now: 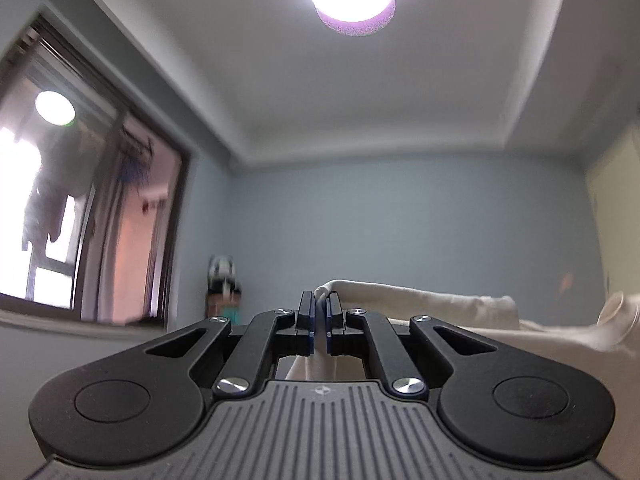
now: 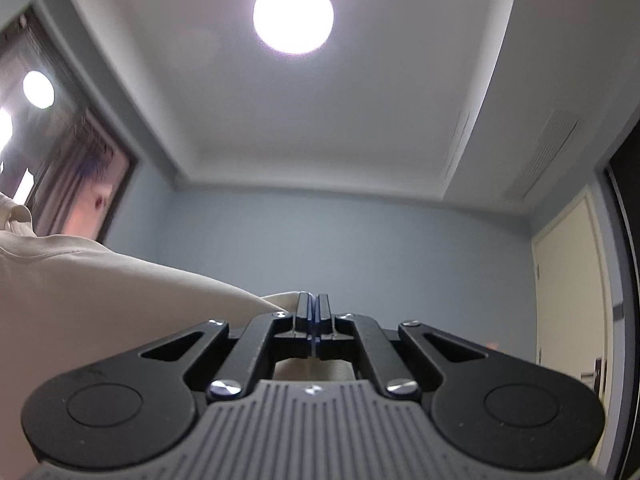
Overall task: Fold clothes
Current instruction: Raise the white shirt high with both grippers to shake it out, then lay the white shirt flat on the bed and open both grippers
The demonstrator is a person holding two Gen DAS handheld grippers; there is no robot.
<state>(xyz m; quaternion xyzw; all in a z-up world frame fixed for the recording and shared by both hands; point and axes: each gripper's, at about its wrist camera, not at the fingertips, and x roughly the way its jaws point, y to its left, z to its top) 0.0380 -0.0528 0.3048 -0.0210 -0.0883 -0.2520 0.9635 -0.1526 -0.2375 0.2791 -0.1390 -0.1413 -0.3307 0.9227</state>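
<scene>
Both tongs, left point(image 1: 320, 304) and right point(image 2: 314, 304), pinch a cream garment point(image 2: 100, 292) aloft, stretched between them beneath the ceiling lamp point(image 2: 293, 16); keeping the top edge taut and level should make a clean fold.

A white ceiling point(image 2: 320, 112) with a stepped border carries one round lamp point(image 2: 293, 16), lit and glaring; below it the far wall point(image 1: 400, 216) is pale blue-grey; on the left a dark-framed window point(image 1: 92, 208) shows blurred daylight and the lamp's reflection; on the right stands a cream door point(image 2: 572, 280); two slatted vents point(image 2: 548, 152) sit in the ceiling's right side.
</scene>
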